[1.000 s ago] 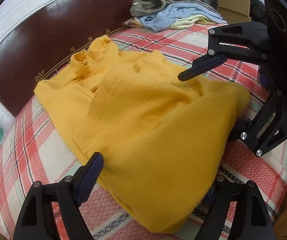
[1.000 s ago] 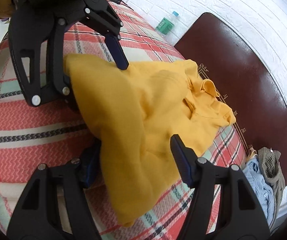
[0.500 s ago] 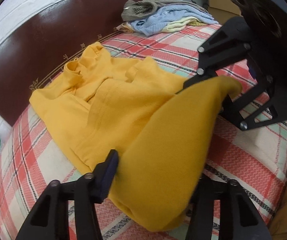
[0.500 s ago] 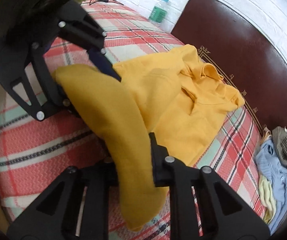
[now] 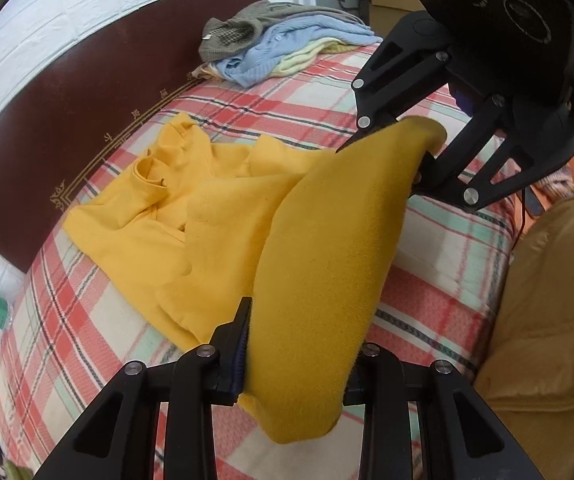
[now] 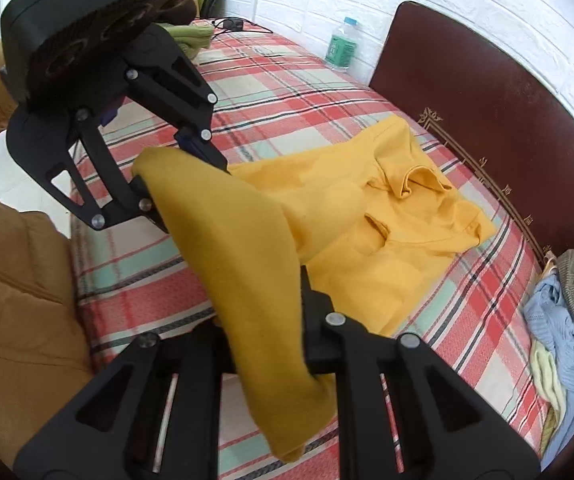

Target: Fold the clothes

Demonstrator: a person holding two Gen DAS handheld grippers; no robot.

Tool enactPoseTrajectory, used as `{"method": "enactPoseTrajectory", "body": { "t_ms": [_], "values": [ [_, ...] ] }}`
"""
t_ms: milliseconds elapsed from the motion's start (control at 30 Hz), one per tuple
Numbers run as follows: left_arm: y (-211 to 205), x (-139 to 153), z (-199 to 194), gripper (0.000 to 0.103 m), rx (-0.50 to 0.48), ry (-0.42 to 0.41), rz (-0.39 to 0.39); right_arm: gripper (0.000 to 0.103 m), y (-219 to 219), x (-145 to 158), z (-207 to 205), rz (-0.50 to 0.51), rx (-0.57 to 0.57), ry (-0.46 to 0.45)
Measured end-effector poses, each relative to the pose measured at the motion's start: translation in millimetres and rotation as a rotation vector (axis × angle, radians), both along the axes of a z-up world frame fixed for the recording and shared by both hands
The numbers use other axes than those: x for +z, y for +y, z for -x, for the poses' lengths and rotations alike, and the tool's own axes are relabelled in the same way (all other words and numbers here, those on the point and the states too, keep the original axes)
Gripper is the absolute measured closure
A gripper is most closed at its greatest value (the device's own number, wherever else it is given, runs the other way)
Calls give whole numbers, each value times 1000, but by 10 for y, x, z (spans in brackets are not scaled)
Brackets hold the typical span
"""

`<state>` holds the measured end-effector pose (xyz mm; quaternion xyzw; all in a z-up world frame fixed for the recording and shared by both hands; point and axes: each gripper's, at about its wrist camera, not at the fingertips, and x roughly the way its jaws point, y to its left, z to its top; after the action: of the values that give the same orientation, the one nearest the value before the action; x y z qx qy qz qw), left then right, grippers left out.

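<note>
The yellow polo shirt [image 5: 223, 224] lay on the plaid bedspread [image 5: 67, 340] at frame centre, its long axis running from the collar [image 5: 151, 168] at upper left, near the headboard [image 5: 67, 92], down to the hem at lower right. The left gripper [image 5: 299, 344], whose jaws had just been closing, was clamped on one hem corner; the right gripper [image 6: 263, 316] was clamped on the other. The hem was raised off the bed between them. A pile of clothes [image 5: 283, 48] sat at the upper centre. No containers held anything.
</note>
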<state>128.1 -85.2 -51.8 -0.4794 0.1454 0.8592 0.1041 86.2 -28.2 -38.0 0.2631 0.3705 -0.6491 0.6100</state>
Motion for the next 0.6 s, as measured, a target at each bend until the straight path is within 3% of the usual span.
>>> {"method": "enactPoseTrajectory", "body": {
  "t_ms": [600],
  "values": [
    [311, 86, -363, 71, 18, 12, 20, 87, 271, 101, -384, -18, 10, -19]
  ]
}}
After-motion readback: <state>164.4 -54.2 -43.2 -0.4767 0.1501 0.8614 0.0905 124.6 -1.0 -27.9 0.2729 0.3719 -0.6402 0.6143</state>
